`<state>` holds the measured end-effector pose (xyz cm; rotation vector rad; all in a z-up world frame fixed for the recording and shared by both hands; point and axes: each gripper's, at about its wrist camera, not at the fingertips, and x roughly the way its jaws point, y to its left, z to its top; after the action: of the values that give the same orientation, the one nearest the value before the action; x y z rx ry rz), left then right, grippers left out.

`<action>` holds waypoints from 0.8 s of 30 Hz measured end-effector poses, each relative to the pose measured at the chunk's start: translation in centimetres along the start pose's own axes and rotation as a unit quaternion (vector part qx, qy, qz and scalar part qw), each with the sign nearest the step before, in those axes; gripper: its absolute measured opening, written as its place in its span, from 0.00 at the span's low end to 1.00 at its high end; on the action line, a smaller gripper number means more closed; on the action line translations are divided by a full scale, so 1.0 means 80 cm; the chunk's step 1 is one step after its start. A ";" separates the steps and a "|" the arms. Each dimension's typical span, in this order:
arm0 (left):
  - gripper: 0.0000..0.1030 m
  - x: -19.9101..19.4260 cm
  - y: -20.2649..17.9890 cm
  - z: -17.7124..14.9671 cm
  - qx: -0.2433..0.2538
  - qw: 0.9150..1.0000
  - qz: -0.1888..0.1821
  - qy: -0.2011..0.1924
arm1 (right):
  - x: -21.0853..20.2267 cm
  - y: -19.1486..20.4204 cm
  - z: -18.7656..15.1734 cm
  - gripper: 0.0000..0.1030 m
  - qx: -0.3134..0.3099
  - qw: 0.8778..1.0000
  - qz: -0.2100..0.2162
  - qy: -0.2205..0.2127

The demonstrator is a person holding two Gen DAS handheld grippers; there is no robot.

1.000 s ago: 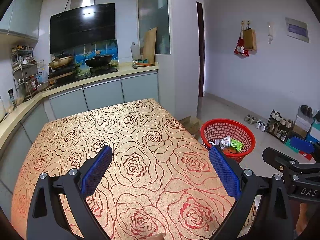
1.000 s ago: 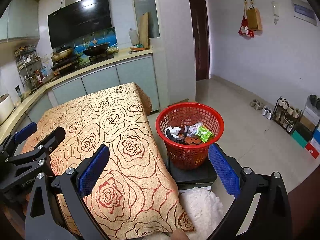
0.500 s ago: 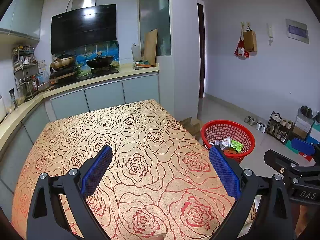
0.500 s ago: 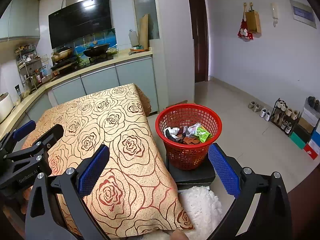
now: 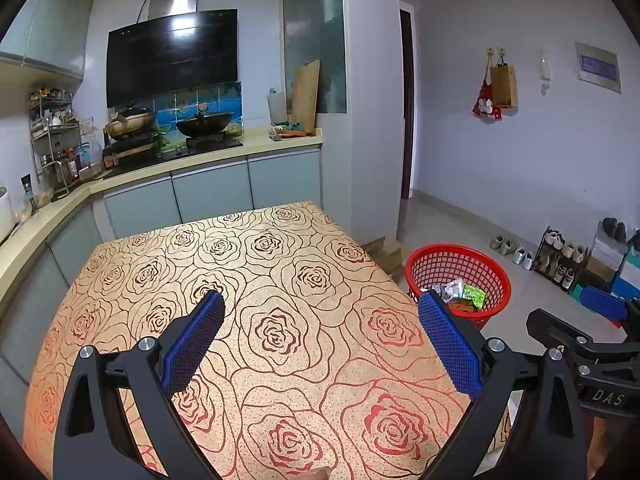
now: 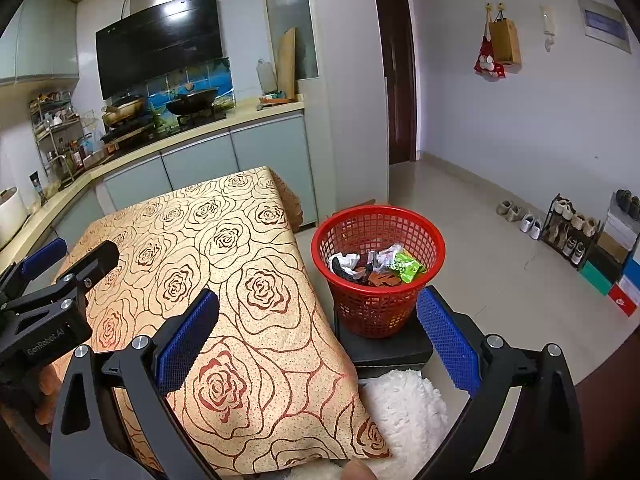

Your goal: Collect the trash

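A red mesh basket [image 6: 378, 276] stands on a dark block on the floor, right of the table, and holds crumpled wrappers [image 6: 376, 264], one of them green. It also shows in the left wrist view [image 5: 460, 276]. My left gripper [image 5: 320, 336] is open and empty above the rose-patterned tablecloth [image 5: 256, 280]. My right gripper [image 6: 318, 332] is open and empty over the table's right front corner, in front of the basket. No loose trash shows on the cloth.
A kitchen counter [image 5: 168, 164] with pans runs behind and left of the table. A white fluffy rug [image 6: 404, 412] lies by the block. Shoes and a shoe rack [image 6: 568, 228] line the right wall. A dark doorway [image 6: 396, 68] is beyond.
Both grippers have drawn back and up slightly, so the table and basket look a little farther. Both stay open and empty.
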<state>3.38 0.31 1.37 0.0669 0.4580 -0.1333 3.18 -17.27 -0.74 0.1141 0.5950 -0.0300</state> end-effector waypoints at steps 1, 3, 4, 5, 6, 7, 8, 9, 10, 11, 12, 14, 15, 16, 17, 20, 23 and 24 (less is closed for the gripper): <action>0.91 0.000 0.000 0.000 0.000 1.000 0.001 0.000 | 0.000 0.000 0.000 0.94 0.000 1.000 -0.001 0.000; 0.91 -0.002 -0.001 0.000 0.001 1.000 0.001 0.000 | -0.002 0.001 0.000 0.94 0.002 1.000 -0.003 -0.002; 0.91 -0.002 -0.001 0.000 0.002 1.000 0.000 0.000 | -0.003 0.000 0.000 0.94 0.002 1.000 -0.005 -0.003; 0.91 -0.003 -0.002 0.000 0.003 1.000 -0.001 0.001 | -0.003 0.000 0.000 0.94 0.002 1.000 -0.007 -0.004; 0.91 -0.003 -0.004 0.000 0.005 1.000 -0.002 0.002 | -0.003 0.000 0.000 0.94 0.002 1.000 -0.010 -0.005; 0.91 -0.003 -0.004 0.000 0.006 1.000 -0.003 0.004 | -0.003 0.000 -0.002 0.94 0.002 1.000 -0.013 -0.005; 0.91 -0.002 -0.004 0.001 0.006 1.000 -0.005 0.006 | -0.003 0.000 -0.002 0.94 0.003 1.000 -0.016 -0.004; 0.91 0.000 -0.005 0.000 0.006 1.000 -0.008 0.009 | -0.003 -0.001 -0.003 0.94 0.003 1.000 -0.017 -0.003; 0.91 0.001 -0.005 0.000 0.006 1.000 -0.009 0.011 | -0.001 -0.002 -0.003 0.94 0.004 1.000 -0.019 0.000; 0.91 0.003 -0.006 -0.001 0.007 1.000 -0.010 0.015 | 0.000 -0.003 -0.004 0.94 0.006 1.000 -0.021 0.001; 0.91 0.004 -0.007 -0.002 0.008 1.000 -0.010 0.017 | 0.000 -0.005 -0.006 0.94 0.007 1.000 -0.022 0.001; 0.91 0.007 -0.009 -0.004 0.010 1.000 -0.011 0.022 | 0.001 -0.007 -0.007 0.94 0.010 1.000 -0.022 0.003; 0.91 0.009 -0.009 -0.005 0.011 1.000 -0.012 0.024 | 0.002 -0.008 -0.008 0.94 0.012 1.000 -0.023 0.004; 0.91 0.010 -0.010 -0.006 0.011 1.000 -0.012 0.026 | 0.003 -0.010 -0.008 0.94 0.014 1.000 -0.024 0.004; 0.91 0.012 -0.011 -0.006 0.011 0.999 -0.014 0.028 | 0.003 -0.010 -0.008 0.94 0.015 1.000 -0.024 0.004; 0.91 0.013 -0.011 -0.007 0.011 0.999 -0.014 0.030 | 0.003 -0.013 -0.010 0.94 0.018 1.000 -0.025 0.004; 0.91 0.013 -0.011 -0.007 0.010 0.999 -0.014 0.029 | 0.003 -0.014 -0.011 0.94 0.019 1.000 -0.024 0.003; 0.91 0.013 -0.011 -0.007 0.010 0.999 -0.013 0.028 | 0.004 -0.014 -0.011 0.94 0.019 1.000 -0.024 0.004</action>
<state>3.93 -0.61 0.43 0.0839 0.5138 -0.1625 2.89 -18.30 -1.73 0.1367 0.6042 -0.0865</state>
